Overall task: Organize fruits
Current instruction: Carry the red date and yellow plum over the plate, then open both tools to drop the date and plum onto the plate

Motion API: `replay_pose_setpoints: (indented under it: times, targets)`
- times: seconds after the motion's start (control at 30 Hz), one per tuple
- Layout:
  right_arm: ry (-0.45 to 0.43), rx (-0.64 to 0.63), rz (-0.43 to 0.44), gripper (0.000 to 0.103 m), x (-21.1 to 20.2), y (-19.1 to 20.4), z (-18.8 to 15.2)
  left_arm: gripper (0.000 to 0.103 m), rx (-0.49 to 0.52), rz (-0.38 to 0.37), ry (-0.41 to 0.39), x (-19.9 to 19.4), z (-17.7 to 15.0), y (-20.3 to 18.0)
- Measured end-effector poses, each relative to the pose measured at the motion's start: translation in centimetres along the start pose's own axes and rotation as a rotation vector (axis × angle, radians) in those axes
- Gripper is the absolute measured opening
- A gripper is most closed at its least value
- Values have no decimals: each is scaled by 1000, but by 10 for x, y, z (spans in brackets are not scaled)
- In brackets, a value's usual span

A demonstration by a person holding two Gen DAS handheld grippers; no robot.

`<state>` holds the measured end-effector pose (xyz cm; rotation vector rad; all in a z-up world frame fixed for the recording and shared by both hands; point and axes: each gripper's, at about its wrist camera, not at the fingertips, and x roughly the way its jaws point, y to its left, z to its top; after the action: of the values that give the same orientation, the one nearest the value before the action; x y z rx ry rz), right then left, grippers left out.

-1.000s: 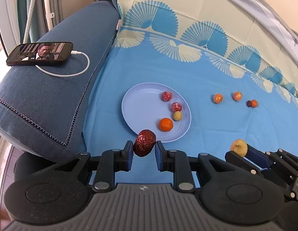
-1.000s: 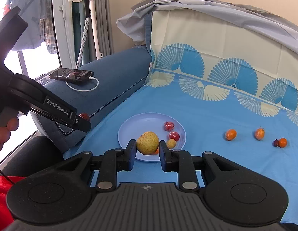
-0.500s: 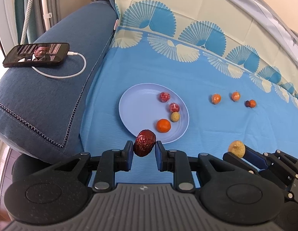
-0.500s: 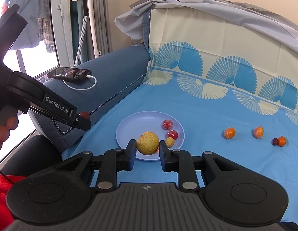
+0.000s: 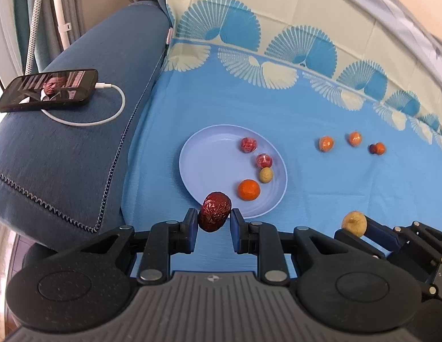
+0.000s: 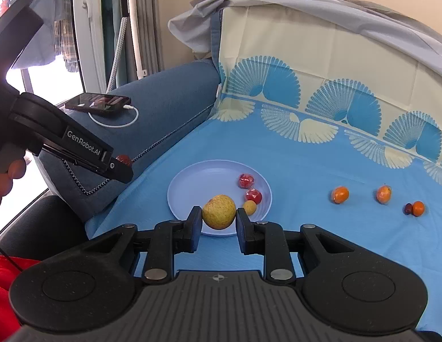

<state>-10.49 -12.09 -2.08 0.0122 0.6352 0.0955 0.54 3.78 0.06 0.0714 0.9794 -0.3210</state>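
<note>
My left gripper (image 5: 214, 222) is shut on a wrinkled dark red date (image 5: 214, 211), held above the near rim of the pale blue plate (image 5: 209, 159). On the plate lie two red fruits, a small yellow one and an orange one (image 5: 248, 189). My right gripper (image 6: 217, 223) is shut on a yellow-green round fruit (image 6: 219, 212) just in front of the same plate (image 6: 192, 188). In the left wrist view that fruit (image 5: 354, 223) shows at the lower right, between the right gripper's fingers. The left gripper with the date (image 6: 124, 160) shows at the left in the right wrist view.
Several small orange fruits (image 5: 326, 143) and one dark one lie loose on the blue cloth (image 5: 320, 199) right of the plate. A phone (image 5: 48, 89) on a white cable rests on the dark blue sofa arm at the left. A person's hand (image 6: 4, 179) holds the left gripper's handle.
None of the fruits has moved and both grips hold as before. The left wrist view has shifted only slightly.
</note>
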Motion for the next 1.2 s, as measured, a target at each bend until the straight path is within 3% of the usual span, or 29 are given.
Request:
replay_pose_setpoints:
  times: [0.7, 1.2]
  targets:
    - [118, 16, 40, 27, 108, -21, 28, 27, 40, 70, 84, 102, 70, 1]
    - [206, 24, 45, 27, 188, -39, 28, 27, 104, 95, 166, 180, 85, -3]
